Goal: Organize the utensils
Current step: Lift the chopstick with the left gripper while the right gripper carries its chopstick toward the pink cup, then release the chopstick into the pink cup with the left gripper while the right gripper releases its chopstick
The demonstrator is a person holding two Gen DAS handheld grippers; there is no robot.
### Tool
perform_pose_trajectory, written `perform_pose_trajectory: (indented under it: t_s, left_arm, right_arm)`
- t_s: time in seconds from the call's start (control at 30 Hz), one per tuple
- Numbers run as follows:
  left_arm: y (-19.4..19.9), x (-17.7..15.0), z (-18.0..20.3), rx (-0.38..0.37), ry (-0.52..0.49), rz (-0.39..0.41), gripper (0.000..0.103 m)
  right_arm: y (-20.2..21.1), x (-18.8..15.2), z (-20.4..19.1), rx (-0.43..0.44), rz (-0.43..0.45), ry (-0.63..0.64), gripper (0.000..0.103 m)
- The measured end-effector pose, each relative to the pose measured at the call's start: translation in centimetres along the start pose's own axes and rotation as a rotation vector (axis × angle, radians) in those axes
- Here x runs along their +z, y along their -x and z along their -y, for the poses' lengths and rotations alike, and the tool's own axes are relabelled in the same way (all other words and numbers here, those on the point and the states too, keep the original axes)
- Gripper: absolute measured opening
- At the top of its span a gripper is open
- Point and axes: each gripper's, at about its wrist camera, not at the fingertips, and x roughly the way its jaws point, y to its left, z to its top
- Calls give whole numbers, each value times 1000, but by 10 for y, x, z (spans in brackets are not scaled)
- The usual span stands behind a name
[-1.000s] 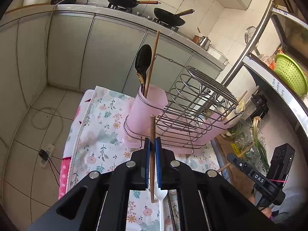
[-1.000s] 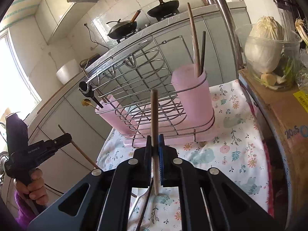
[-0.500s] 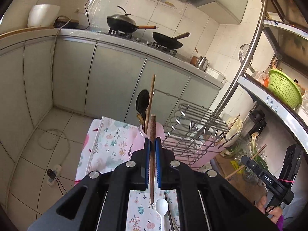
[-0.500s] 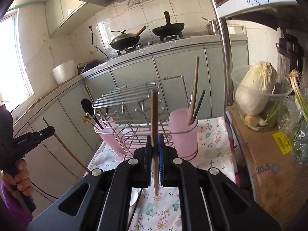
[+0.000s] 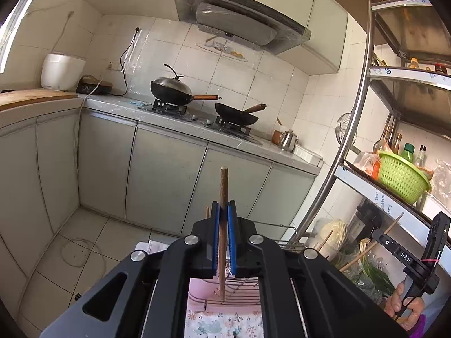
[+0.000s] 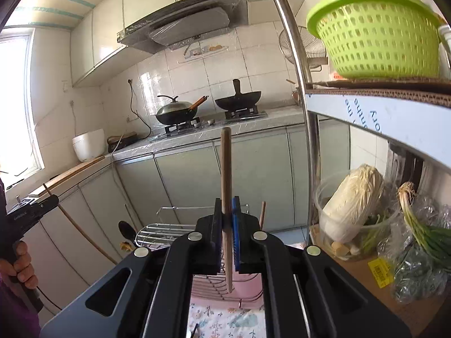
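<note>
While each pair of jaws stays clamped mid-shaft on a thin brown wooden chopstick above the wire dish rack, these light, stiff, smooth sticks could pivot; gripping nearer centre seems steadier.
</note>
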Motion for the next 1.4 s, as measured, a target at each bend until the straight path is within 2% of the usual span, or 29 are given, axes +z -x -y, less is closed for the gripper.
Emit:
perform_pose_trajectory:
  t_s: [0.2, 0.57, 0.9, 1.23, 1.4]
  left_arm:
    - [-12, 14, 5, 11, -4, 34, 5]
    - [-56, 6, 8, 80, -72, 25, 5]
    - [-99, -21, -6, 103, -72, -88, 5]
    - [-135, -46, -26, 132, -19, -194, 5]
    - [-143, -54, -29, 135, -13, -214, 6]
  right_arm:
    - [-17, 10, 9, -32, 22, 3, 7]
    - [-66, -5, 25, -61, -52, -18, 7]
    - [-101, -30, 33, -70, -186, -29, 6]
    - [-122, -47, 44, -60, -248, -71, 7]
    - [-125, -53, 44, -60, -256, -72, 7]
